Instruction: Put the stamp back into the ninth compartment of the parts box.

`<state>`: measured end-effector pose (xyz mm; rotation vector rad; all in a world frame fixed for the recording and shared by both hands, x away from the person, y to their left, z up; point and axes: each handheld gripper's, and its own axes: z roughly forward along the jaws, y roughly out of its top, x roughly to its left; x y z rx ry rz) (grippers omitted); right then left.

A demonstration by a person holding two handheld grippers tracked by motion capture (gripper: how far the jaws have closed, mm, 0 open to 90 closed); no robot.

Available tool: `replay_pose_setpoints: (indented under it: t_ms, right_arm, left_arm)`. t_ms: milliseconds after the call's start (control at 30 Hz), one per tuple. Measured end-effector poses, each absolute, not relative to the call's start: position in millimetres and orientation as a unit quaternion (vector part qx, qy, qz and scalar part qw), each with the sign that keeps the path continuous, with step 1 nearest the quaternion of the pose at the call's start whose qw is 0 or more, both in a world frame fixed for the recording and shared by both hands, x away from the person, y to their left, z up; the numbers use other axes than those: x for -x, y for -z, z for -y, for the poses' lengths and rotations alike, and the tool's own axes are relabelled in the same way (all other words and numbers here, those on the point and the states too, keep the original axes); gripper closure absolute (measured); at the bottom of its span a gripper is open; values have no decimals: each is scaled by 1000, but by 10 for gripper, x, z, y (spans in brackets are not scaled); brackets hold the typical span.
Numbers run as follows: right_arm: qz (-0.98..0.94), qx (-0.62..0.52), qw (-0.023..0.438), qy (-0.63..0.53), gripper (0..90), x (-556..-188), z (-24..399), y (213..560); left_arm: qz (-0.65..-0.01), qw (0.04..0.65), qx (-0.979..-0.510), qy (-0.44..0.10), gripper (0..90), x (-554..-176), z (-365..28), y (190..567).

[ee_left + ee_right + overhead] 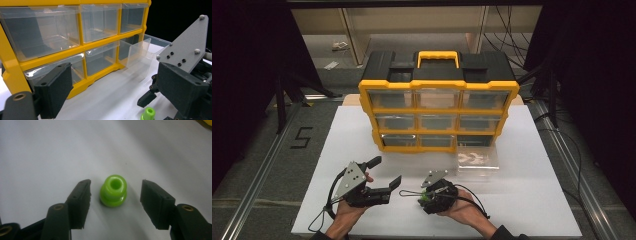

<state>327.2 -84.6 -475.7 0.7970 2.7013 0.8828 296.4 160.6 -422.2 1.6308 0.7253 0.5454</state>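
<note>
A small bright green spool-shaped piece (113, 191) stands upright on the white table top. My right gripper (115, 195) points down over it and is open: one black pad stands on either side of the piece, with a gap to each. In the high view the green piece (426, 196) peeks out under the right gripper (427, 199), near the front of the table. My left gripper (385, 171) is held just to its left, open with nothing between its jaws. From the left gripper (117, 92) the green piece (148, 113) sits low at the right.
A yellow and black drawer cabinet (438, 97) with clear drawers stands at the back of the white board (337, 150). One clear drawer (478, 161) lies pulled out on the table in front of its empty bottom-right slot. Metal rails run along both sides.
</note>
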Motion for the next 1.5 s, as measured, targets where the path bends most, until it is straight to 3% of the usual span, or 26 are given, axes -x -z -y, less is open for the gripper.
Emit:
replay_pose_setpoints:
  t_ms: [767, 1500]
  right_arm:
    - [-916, -263, 92, -290, 641, -3289, 787, 4790]
    - [-884, -277, 141, -349, 651, -3318, 1087, 4362]
  left_arm:
    - [-312, 596, -702, -234, 134, -2962, -1605, 4222]
    - [-312, 597, -702, -233, 134, -2963, -1609, 4221]
